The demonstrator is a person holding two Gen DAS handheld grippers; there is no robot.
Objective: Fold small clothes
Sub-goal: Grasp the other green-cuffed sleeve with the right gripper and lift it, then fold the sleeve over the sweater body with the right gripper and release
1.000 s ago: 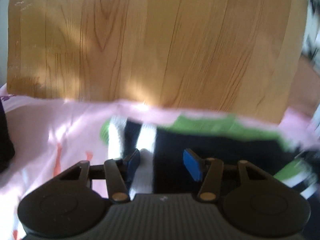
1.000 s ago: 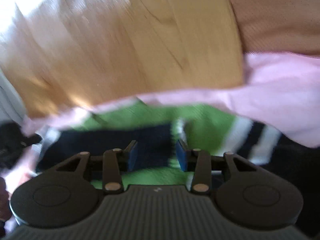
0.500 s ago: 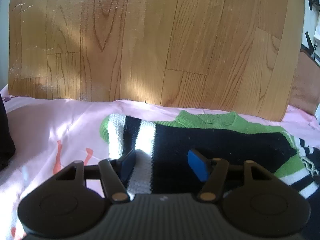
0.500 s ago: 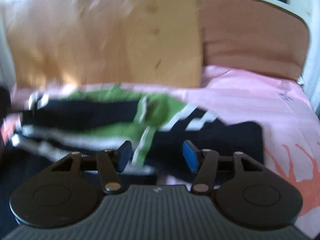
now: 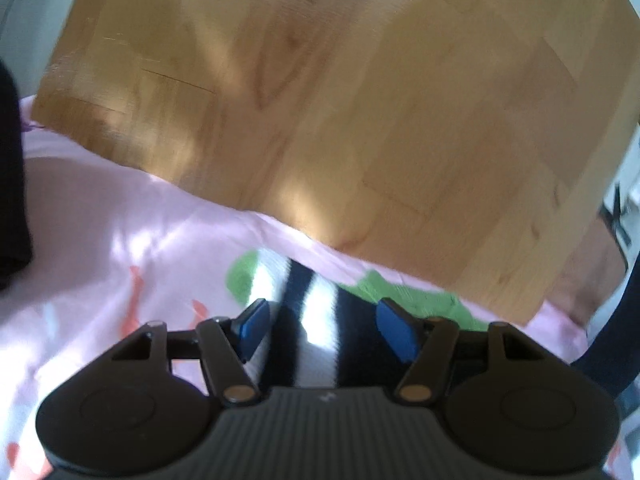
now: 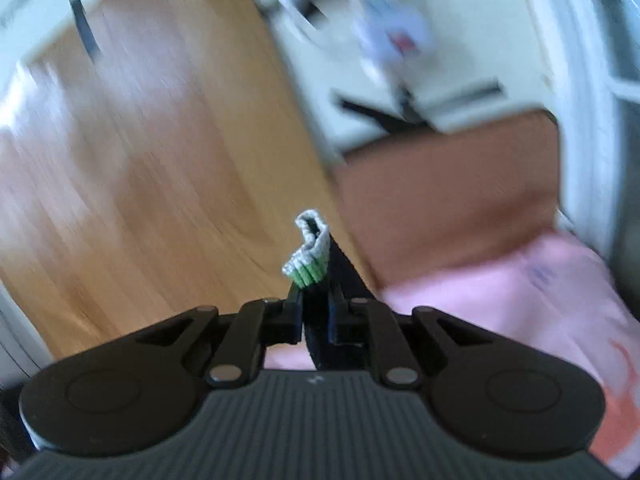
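Right claw [image 6: 314, 316] closing, pinching the sweater [image 6: 310, 254] hem; left claw [image 5: 320, 330] wide over it; soft, light, floppy knit; grip edges.

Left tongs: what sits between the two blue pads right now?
In the left wrist view the left tongs stand open over the striped sweater; its black and white sleeve stripes fill the gap, with the pads apart from it as far as shows.

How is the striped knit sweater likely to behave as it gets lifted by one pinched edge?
Probably floppy: the striped knit sweater curls limply above the right gripper, whose jaws are closing on it. The rest lies slack on the pink sheet, so it should drape and trail. The ribbed knit looks grippy, unlikely to slip.
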